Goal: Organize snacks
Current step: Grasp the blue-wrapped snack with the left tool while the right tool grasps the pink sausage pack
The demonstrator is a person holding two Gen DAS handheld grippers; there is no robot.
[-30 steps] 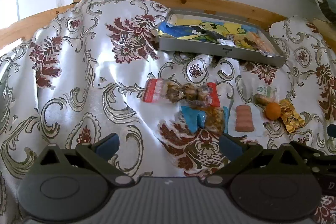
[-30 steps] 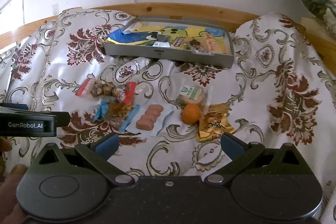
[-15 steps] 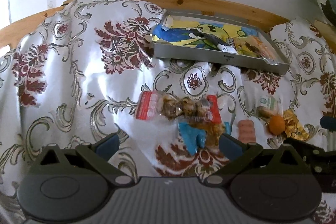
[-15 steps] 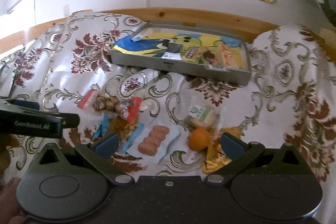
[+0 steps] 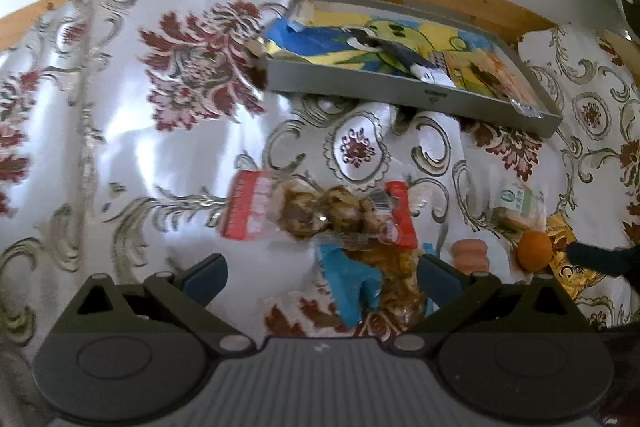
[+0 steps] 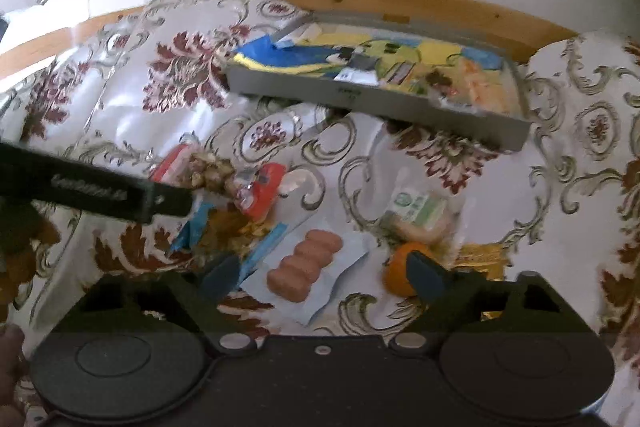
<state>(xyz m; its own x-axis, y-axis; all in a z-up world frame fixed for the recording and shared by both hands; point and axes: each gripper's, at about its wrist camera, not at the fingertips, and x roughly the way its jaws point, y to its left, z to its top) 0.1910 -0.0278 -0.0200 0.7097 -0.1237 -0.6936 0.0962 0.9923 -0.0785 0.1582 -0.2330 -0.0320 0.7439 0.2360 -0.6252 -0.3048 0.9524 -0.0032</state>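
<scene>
- Both tongs, the left tongs (image 5: 322,277) and right tongs (image 6: 320,273), are held wide open with nothing gripped.
- Loose on the patterned cloth (image 5: 120,131), near its front edge, are seen a red-ended packet (image 5: 320,213), a blue packet (image 5: 352,281), sausages (image 6: 304,265) and an orange (image 6: 400,269).
- Toward the far edge, a grey tray (image 6: 372,95) is already partly filled; most sorting is judged left.

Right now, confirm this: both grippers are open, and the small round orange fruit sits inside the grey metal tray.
Not quite. Both grippers are open, but the small round orange fruit lies on the patterned cloth, near the right gripper, not inside the grey metal tray. The right wrist view shows it.
</scene>
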